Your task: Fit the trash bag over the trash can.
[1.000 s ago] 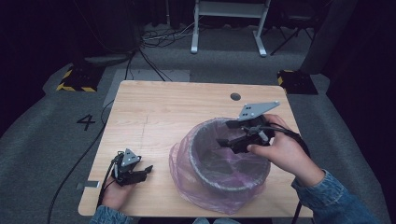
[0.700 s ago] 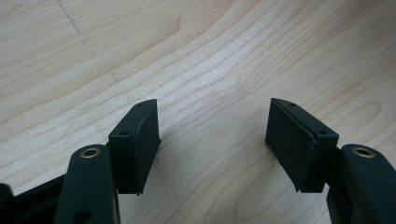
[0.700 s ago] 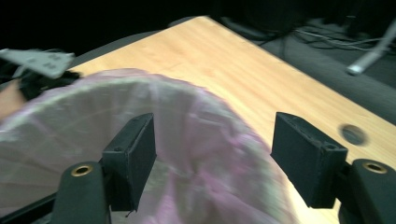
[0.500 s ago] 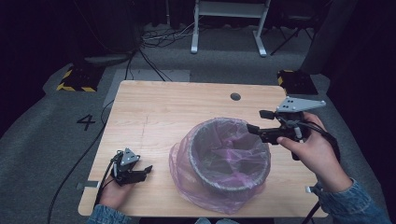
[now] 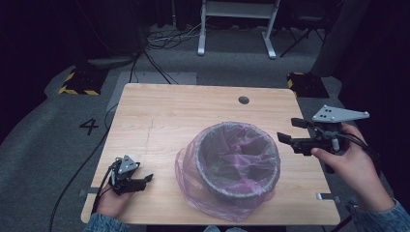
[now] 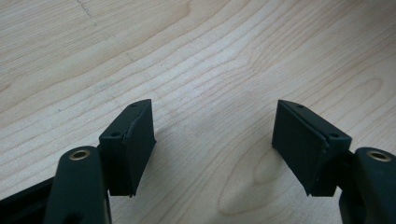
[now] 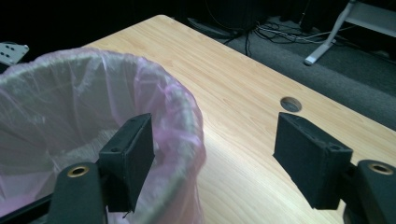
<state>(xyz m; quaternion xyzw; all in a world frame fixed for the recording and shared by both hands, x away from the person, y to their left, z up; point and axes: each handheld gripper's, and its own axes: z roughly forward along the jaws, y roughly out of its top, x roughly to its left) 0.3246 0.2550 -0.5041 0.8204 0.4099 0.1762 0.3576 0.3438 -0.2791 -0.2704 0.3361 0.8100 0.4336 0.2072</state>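
Both grippers stand with jaws apart, nothing between them. Table [image 5: 193, 111] carries the bin [image 5: 238, 162], lined with a pink bag [image 5: 193, 186], near the front edge, right of centre. Right gripper [image 5: 285, 139] hovers just off the bin's right rim, apart from it. Left gripper [image 5: 145, 180] sits low at the front-left corner, its jaws just opened wider over bare wood.

The table [image 5: 183, 111] is pale wood, smooth and faintly glossy, its grain plain. At its 5 o'clock part, a thin, crinkled, translucent pink plastic bag [image 5: 193, 186] lines a grey bin [image 5: 241, 189], perhaps woven. The floor [image 5: 48, 145] looks like matt grey carpet.
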